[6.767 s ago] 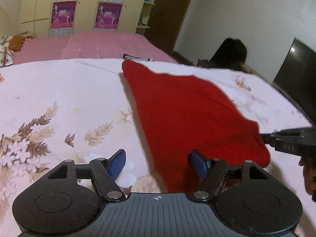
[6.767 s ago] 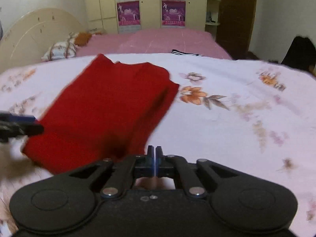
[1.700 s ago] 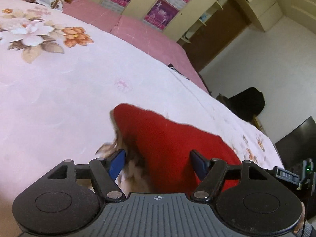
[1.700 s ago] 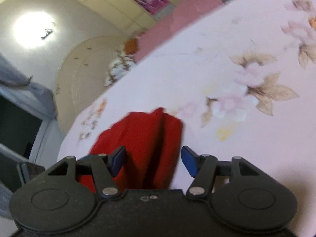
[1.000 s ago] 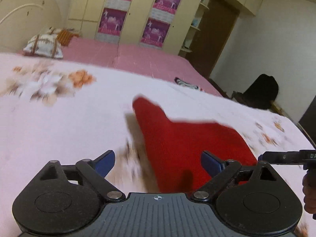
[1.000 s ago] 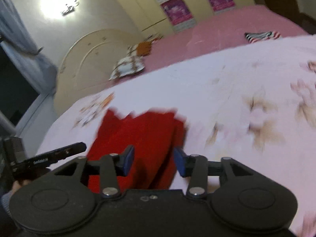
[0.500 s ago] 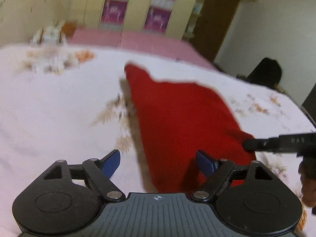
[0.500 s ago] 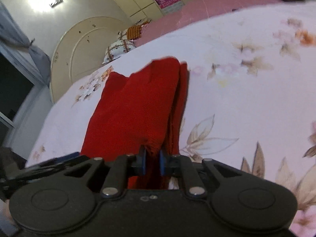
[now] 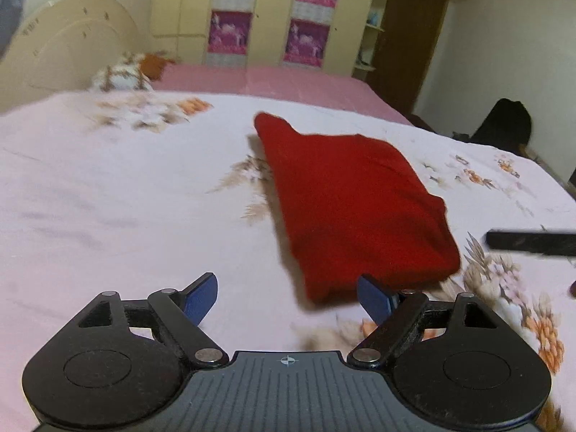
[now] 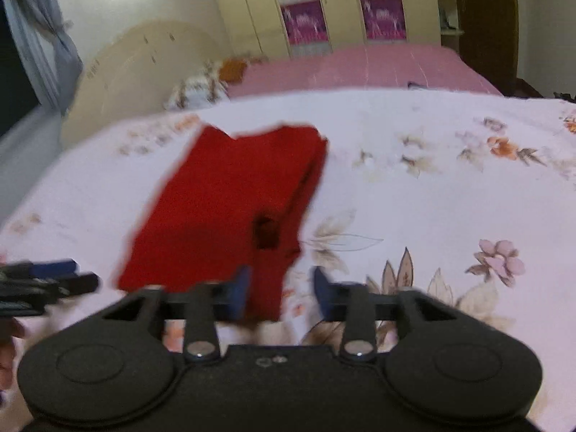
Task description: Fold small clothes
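A red knitted garment (image 9: 352, 201) lies folded on the flowered bedspread (image 9: 108, 216), its narrow end pointing away. My left gripper (image 9: 288, 297) hovers just short of its near edge, open and still opening, with no cloth pressed between the pads. In the right wrist view the garment (image 10: 230, 201) has a small dark hole near its right fold. My right gripper (image 10: 280, 289) is opening; the garment's near corner sits between the blue pads without being pinched. Each gripper shows at the edge of the other's view, the right gripper (image 9: 529, 243) and the left gripper (image 10: 50, 277).
A pink sheet (image 9: 270, 79) covers the far half of the bed, with a patterned pillow (image 9: 118, 75) by the cream headboard (image 9: 61, 54). Behind stand a yellow wardrobe (image 9: 266, 14) and a dark door (image 9: 414, 36). A black bag (image 9: 504, 126) sits off the right side.
Half a second ago my right gripper was shut on the garment's near corner; now its jaws have parted. Both grippers have drawn back from the cloth, which lies flat.
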Motion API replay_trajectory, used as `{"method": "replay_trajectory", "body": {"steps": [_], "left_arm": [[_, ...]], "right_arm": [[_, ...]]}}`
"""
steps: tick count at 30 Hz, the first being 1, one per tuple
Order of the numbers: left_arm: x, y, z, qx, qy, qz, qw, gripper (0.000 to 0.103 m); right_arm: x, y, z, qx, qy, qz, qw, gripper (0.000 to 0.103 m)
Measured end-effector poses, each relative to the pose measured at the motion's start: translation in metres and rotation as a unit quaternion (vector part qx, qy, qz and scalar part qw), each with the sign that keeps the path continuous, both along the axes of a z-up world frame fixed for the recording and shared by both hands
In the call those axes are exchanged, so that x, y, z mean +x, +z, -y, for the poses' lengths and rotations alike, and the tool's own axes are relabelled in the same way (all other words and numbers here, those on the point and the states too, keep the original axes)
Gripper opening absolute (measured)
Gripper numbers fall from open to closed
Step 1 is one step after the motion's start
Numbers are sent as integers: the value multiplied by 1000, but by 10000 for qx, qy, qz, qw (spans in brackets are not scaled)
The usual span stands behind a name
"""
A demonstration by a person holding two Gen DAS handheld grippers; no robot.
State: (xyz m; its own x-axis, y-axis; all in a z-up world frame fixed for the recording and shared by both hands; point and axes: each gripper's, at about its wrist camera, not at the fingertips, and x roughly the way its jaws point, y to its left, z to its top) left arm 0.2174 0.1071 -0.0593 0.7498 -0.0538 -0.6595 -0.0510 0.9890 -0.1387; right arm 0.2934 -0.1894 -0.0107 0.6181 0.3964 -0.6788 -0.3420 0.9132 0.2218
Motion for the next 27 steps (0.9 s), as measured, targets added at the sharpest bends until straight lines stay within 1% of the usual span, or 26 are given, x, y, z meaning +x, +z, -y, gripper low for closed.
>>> {"method": "replay_trajectory", "body": {"steps": [1,2,3,4,5,6,8,10,11,14,16,18,20,27], "left_arm": [[-18,9,3,91,47,117,9999,101],[-33,18,6,168,111,234,9995,103],[-50,26,10,217,125,340,9991,103],[-64,33,12,198,84,400,9990,103],[-82,40,16,177,94,495,9986,103],[-94,47,17,199,146,567,9981,103],[-121,59,25,272,21,691,9972,103],[-141,69,31,310,-23,724,9969,103],[-152,74,33,285,-45,807,9963,103],[-173,84,37,180,-82,885,9959,103],[-184,88,39,136,-122,940,9954,103],[-192,90,42,157,-155,979,9950,103],[-198,92,43,164,-172,1003,9947,103],[-211,96,48,199,-189,1045,9941,103]], "right_arm": [[-15,10,1,107,-26,127,9999,76],[-35,21,0,156,-10,312,9994,85],[-53,29,-1,109,-7,463,9989,95],[-69,37,0,68,-63,596,9982,97],[-86,42,0,96,-121,636,9979,98],[-100,45,2,173,-156,554,9982,102],[-121,49,4,302,-232,340,9987,102],[-144,53,-4,68,-357,346,9987,102],[-156,57,-8,-60,-396,451,9982,102],[-183,64,-19,-482,-491,783,9946,102],[-203,70,-22,-668,-491,1019,9913,102],[-214,76,-22,-630,-496,1156,9901,102],[-219,79,-19,-543,-549,1187,9899,102],[-234,84,-23,-578,-635,1329,9874,102]]}}
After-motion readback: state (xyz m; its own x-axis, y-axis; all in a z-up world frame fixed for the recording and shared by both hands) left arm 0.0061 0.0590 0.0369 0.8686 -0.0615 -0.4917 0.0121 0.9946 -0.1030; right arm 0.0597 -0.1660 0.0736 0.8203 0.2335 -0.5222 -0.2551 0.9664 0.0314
